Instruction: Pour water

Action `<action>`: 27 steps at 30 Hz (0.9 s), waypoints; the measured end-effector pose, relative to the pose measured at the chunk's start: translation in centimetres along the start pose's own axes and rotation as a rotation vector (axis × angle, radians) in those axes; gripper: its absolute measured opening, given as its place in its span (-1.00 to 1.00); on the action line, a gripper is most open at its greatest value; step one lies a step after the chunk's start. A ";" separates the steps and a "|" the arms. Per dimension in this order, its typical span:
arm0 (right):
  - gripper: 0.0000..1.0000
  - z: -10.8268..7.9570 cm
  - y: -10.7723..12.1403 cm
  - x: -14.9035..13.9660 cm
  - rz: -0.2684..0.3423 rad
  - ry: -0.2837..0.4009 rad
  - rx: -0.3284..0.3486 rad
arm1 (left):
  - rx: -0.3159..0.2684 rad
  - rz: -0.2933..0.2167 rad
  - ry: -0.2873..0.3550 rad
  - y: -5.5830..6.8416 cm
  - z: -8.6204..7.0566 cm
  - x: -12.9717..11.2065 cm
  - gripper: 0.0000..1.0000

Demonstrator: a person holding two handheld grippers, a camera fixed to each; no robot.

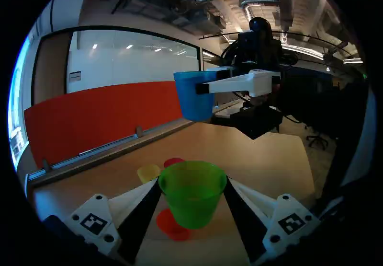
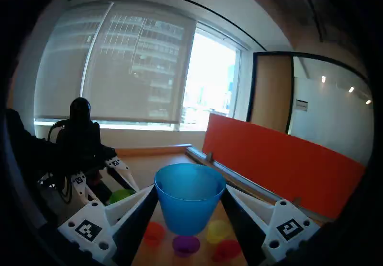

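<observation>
The green cup sat upright between the two fingers of the left gripper, and both fingers pressed against its sides just below the rim, so those tongs were clamped on it. In the left gripper view its open mouth faced up.

The blue cup was caught the same way by the right gripper, with one finger on each side of its wall and the tongs closed on the cup. Seen from the left gripper view, the blue cup hung in the air higher than the green cup and beyond it, roughly upright, with the right gripper's white fingers reaching in from the right. The two cups were apart and did not touch.

Below them lay a wooden table. Small low cups stood on it: a yellow one and a red one past the green cup, and an orange one under it. The right gripper view also showed a purple one beneath the blue cup.

An orange-red partition ran along the table's far edge.
</observation>
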State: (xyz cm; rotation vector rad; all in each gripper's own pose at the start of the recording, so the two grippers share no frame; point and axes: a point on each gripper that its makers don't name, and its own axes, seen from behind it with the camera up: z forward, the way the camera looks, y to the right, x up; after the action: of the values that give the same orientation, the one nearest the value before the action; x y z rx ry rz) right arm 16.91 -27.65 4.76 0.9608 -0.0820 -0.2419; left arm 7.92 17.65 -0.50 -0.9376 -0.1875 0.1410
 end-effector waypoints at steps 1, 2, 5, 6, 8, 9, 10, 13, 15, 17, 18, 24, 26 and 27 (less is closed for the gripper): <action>0.82 -0.1 -0.1 -0.3 -0.002 -0.007 0.002 | 0.000 0.001 -0.009 0.0 0.0 -0.2 0.76; 0.82 -0.2 -0.1 -0.6 -0.004 -0.014 0.003 | 0.000 0.003 -0.017 0.0 0.0 -0.3 0.76; 0.83 -0.5 -0.4 -1.5 -0.008 -0.028 0.009 | -0.005 0.007 -0.040 0.2 0.0 -0.7 0.76; 0.83 -0.6 -0.4 -1.7 -0.009 -0.032 0.011 | -0.008 0.009 -0.047 0.3 0.0 -0.8 0.76; 0.83 -0.7 -0.6 -2.1 -0.008 -0.036 0.016 | -0.013 0.014 -0.057 0.5 0.1 -1.0 0.76; 0.83 -0.8 -0.6 -2.3 -0.008 -0.039 0.018 | -0.016 0.016 -0.062 0.6 0.1 -1.1 0.76; 0.83 -0.9 -0.6 -2.4 -0.007 -0.042 0.019 | -0.018 0.018 -0.067 0.8 0.1 -1.1 0.77; 0.83 -1.2 -0.7 -2.9 -0.003 -0.051 0.022 | -0.025 0.021 -0.078 1.0 0.2 -1.3 0.77; 0.83 -1.4 -0.6 -3.3 -0.001 -0.056 0.022 | -0.029 0.022 -0.084 1.2 0.2 -1.3 0.77; 0.83 -1.5 -0.6 -3.6 0.001 -0.062 0.024 | -0.033 0.022 -0.087 1.4 0.3 -1.4 0.77; 0.83 -1.6 -0.6 -3.9 0.001 -0.066 0.024 | -0.035 0.022 -0.089 1.5 0.3 -1.4 0.77; 0.83 -2.2 -0.9 -5.4 -0.010 -0.098 0.028 | -0.054 0.027 -0.106 2.2 0.5 -1.9 0.79; 0.83 -2.4 -1.0 -6.0 -0.018 -0.110 0.030 | -0.061 0.026 -0.112 2.5 0.6 -2.1 0.79; 0.83 -2.5 -1.1 -6.4 -0.022 -0.117 0.032 | -0.065 0.026 -0.116 2.7 0.7 -2.3 0.79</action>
State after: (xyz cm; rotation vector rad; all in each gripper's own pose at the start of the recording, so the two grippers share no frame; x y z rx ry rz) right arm 10.99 -24.78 2.68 0.9791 -0.1829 -0.3184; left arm 5.41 19.33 -2.53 -0.9974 -0.2885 0.2148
